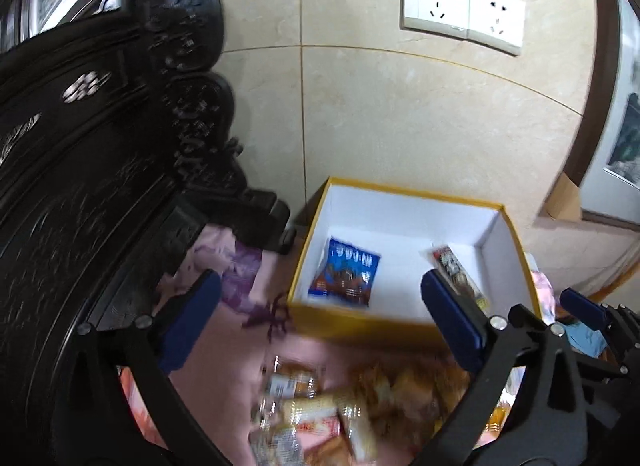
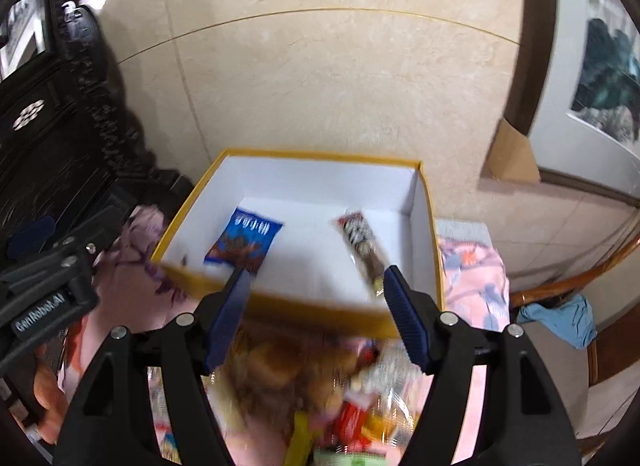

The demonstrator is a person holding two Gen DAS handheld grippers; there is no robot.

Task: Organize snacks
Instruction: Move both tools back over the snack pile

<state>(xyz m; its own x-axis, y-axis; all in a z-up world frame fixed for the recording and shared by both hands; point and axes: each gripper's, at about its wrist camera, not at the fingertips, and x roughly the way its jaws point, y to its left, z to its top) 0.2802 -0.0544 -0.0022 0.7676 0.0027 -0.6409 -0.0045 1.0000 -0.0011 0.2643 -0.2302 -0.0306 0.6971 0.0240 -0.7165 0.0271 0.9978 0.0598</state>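
**Both tools open above the snack heap, box just ahead**

The left tool [image 1: 320, 314] and the right tool [image 2: 316, 310] each have their blue pads spread wide with nothing between them. Directly under and between the fingers of both lies a blurred pile of loose snacks [image 2: 340, 394], orange, red and yellow wrappers jumbled on a pink patterned cloth [image 1: 224, 346]. The right tool's own pad [image 1: 584, 308] shows at the far right edge of the left wrist view, and the left tool's black body appears at the left of the right wrist view, so the two sit side by side.

Just beyond the pile stands a yellow box [image 2: 320, 306] with a white inside, its near wall crossing between the fingertips. Inside it, a blue packet [image 2: 244, 242] lies ahead-left and a long dark bar wrapper [image 2: 362, 246] ahead-right, well apart, with bare white floor between them.

Left of the box rises dark carved furniture [image 1: 80, 145]. Behind the box is a beige tiled wall [image 2: 320, 85] carrying white sockets [image 1: 464, 9]. To the right, a cardboard flap [image 2: 512, 153] leans by a framed picture.
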